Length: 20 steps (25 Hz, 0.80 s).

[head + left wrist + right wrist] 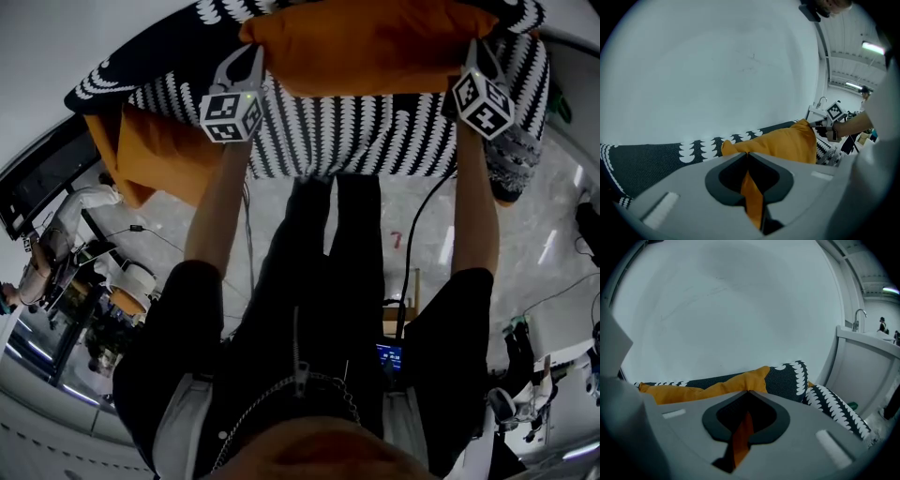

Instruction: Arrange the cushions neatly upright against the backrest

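Both tongs are pressed together on the same orange cushion [361,42]. The left tongs [255,54] pinch one corner and the right tongs [472,49] pinch the opposite corner, so the cushion stretches between them over the patterned sofa seat [375,131].

Each gripper view shows what the head view is too coarse to show: a strip of orange fabric caught between its own jaws. Only the left gripper view shows the other gripper, across the cushion at the far corner.

Just beyond both tongs is the black-and-white sofa backrest [651,164], with a white wall [717,61] behind it. Whether the cushion touches the backrest cannot be told.

Only the head view shows a second orange cushion [155,155], outside the left tongs at the sofa's end. Only the right gripper view shows a tap [858,317], above a white partition [867,366] outside the right tongs.
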### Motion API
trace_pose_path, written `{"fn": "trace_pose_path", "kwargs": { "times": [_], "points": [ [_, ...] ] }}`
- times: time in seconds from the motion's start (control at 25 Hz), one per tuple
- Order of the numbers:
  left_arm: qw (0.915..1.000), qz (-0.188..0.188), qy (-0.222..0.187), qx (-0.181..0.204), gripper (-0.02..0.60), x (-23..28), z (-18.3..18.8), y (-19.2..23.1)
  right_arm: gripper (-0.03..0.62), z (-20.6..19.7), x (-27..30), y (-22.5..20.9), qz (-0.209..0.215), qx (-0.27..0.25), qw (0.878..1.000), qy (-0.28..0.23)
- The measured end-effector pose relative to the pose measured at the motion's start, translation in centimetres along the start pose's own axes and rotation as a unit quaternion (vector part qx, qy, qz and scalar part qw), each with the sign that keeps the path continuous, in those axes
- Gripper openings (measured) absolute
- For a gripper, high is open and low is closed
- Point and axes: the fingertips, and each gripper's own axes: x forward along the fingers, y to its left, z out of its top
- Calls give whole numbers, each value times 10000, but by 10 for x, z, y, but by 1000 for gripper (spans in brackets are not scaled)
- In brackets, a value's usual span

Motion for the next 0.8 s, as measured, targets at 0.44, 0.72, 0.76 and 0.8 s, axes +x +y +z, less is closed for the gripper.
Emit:
{"fn": "trace_pose_path", "kwargs": {
  "times": [0.44, 0.72, 0.76, 0.8],
  "points": [
    [9999, 86, -95, -2, 76, -11, 11, 11, 84, 22, 3, -3, -15, 354, 9993, -104],
    [9996, 146, -256, -25, 80, -37, 4, 22, 97, 36, -19, 22, 95, 112, 9985, -527],
    [9995, 184, -260, -41, 80, -41, 2, 24, 95, 37, -23, 31, 150, -4, 9982, -576],
    [9994, 221, -262, -61, 80, -45, -1, 27, 92, 38, -27, 41, 198, -121, 9977, -632]
  ]
}}
